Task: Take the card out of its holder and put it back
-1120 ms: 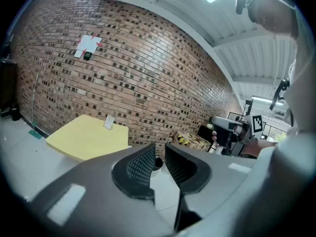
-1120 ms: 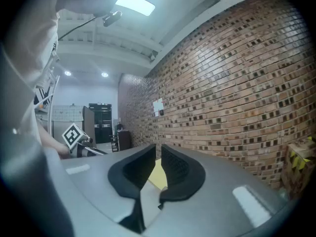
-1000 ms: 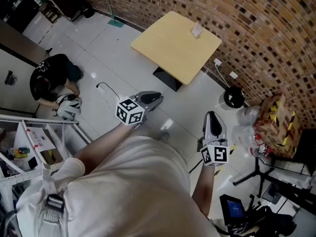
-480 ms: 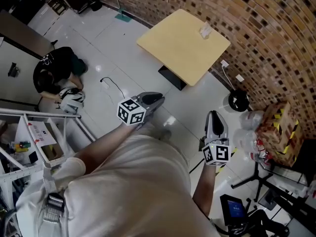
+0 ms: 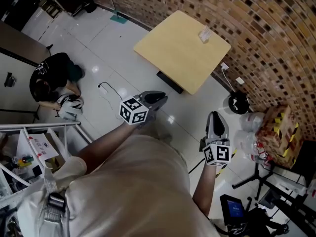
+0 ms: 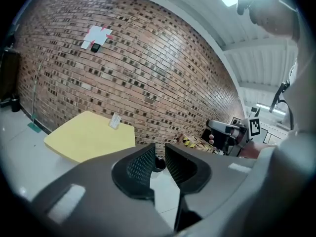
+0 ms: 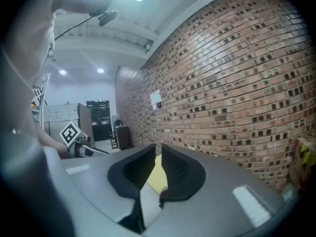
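1. The brown brick wall [image 5: 276,38] runs along the far side of the room.
2. The white tiled floor [image 5: 123,58] lies below both grippers.
3. The square yellow wooden table [image 5: 177,48] stands just beside the wall, well apart from both grippers.
4. A person in black clothing [image 5: 49,78] crouches on the floor at my left.
5. The left gripper [image 5: 157,98] points toward the table. Its jaws stand narrowly apart with nothing between them.
6. The right gripper [image 5: 216,117] hangs near the wall. Its jaws are likewise at a narrow gap and empty.
7. The small pale card holder [image 5: 205,33] stands upright on the table near the wall-side corner. I cannot separate the card from the holder at this size.
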{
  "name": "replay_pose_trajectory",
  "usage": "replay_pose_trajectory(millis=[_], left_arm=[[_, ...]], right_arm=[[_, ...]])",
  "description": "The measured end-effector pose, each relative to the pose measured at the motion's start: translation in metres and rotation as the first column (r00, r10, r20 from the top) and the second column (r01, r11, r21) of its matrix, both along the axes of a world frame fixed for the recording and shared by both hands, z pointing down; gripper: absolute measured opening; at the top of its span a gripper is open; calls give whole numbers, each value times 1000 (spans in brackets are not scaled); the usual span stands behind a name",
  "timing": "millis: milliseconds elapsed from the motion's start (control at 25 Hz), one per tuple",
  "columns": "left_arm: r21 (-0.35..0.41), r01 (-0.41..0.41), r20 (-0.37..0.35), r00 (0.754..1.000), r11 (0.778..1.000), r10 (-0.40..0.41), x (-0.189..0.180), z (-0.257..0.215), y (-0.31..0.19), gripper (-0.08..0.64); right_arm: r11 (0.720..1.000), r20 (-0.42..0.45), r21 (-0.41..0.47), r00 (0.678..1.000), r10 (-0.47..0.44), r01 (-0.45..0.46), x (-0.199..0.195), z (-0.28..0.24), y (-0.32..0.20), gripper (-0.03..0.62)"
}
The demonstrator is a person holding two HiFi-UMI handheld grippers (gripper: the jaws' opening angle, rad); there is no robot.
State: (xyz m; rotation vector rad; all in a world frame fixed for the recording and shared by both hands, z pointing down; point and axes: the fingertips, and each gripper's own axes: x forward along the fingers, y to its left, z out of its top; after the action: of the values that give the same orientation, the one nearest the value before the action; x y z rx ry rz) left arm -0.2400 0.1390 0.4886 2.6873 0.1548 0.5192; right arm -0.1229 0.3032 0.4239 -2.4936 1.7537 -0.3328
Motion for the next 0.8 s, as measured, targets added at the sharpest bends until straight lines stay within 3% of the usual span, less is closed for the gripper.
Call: replay_pose_trajectory(millis=[440, 800], left_arm=[[1, -28, -31, 999, 1000, 28, 55, -11, -109, 81], [-21, -68, -33, 997, 997, 67, 76, -5, -179, 83]], right_arm=[[999, -8, -14, 999, 35, -35, 48, -4, -103, 31], [997, -14, -33, 997, 73, -73, 73, -1, -175, 31]])
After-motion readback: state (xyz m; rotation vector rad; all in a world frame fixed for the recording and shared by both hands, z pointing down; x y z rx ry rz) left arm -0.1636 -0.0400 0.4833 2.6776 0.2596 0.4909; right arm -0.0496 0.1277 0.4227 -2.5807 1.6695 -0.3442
